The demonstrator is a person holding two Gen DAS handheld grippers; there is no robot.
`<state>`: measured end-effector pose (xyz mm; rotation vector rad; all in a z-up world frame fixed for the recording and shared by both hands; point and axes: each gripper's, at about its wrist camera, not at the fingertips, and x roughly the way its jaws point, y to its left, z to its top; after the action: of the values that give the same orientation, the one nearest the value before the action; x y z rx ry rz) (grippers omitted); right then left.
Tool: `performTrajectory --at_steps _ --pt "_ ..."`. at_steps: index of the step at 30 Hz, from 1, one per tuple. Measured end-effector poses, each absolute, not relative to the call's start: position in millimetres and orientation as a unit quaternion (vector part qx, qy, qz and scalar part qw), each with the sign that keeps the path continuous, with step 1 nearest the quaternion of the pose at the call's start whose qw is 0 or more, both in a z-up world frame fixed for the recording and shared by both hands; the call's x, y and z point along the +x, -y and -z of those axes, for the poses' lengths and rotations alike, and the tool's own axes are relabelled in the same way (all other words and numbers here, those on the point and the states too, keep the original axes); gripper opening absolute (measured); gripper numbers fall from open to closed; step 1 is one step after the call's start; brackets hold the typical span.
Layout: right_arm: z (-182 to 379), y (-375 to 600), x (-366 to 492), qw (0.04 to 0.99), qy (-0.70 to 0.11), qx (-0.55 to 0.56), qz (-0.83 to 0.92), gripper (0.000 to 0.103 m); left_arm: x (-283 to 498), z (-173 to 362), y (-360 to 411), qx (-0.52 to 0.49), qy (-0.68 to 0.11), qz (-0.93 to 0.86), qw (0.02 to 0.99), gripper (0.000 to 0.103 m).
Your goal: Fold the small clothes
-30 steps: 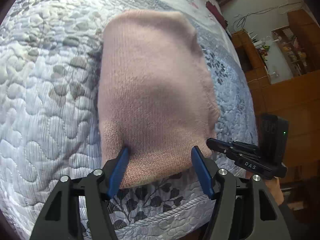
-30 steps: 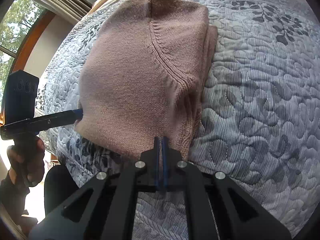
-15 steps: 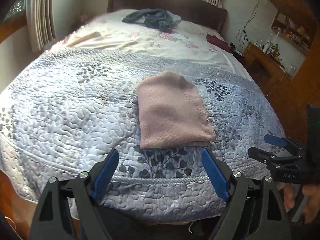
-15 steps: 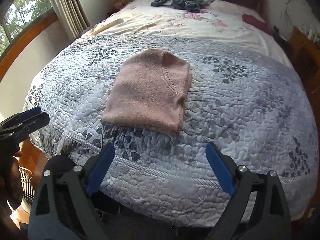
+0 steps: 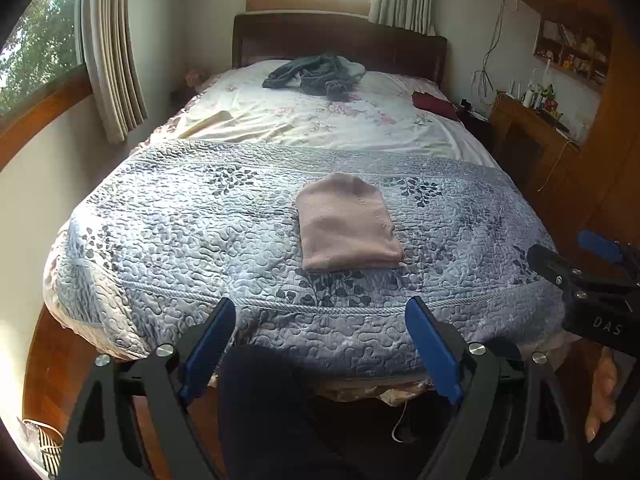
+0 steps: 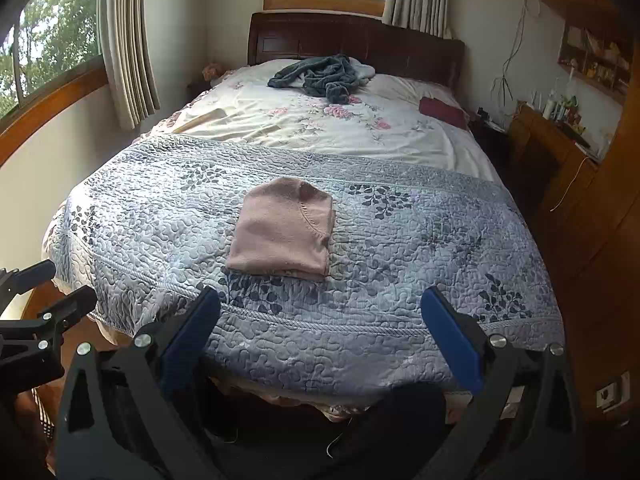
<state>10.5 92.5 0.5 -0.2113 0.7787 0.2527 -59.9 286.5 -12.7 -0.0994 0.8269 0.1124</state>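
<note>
A pink knit garment lies folded into a compact rectangle on the blue-grey quilt, a little back from the foot edge of the bed. My left gripper hangs open off the foot of the bed, well short of the garment, nothing between its blue pads. Open as well, my right gripper is held back from the bed and holds nothing. Each gripper shows at the edge of the other's view: the right gripper and the left gripper.
A dark grey heap of clothes lies near the wooden headboard, and a maroon item rests at the bed's right side. Wooden furniture with clutter stands to the right. Curtains hang at left. A dark-clothed leg is below.
Both grippers pulled back and up from the garment to beyond the foot of the bed. The right gripper, shut at the garment's edge a second ago, opened. The folded garment stayed in place.
</note>
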Motion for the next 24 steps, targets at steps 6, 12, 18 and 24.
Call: performTrajectory --at_steps 6,12,18,24 --pt "-26 -93 -19 0.916 -0.373 -0.103 -0.103 0.1 -82 -13 -280 -0.042 -0.39 -0.071 0.917 0.087" --pt "-26 -92 -27 0.915 -0.376 -0.107 -0.098 0.1 -78 -3 -279 -0.059 -0.408 -0.063 0.909 0.087" --pt "-23 -94 -26 0.914 -0.378 -0.109 -0.102 0.1 -74 2 -278 -0.056 -0.414 -0.067 0.906 0.087" --pt "-23 -92 -23 0.914 -0.379 -0.106 -0.1 0.1 -73 4 -277 -0.052 -0.416 -0.066 0.906 0.087"
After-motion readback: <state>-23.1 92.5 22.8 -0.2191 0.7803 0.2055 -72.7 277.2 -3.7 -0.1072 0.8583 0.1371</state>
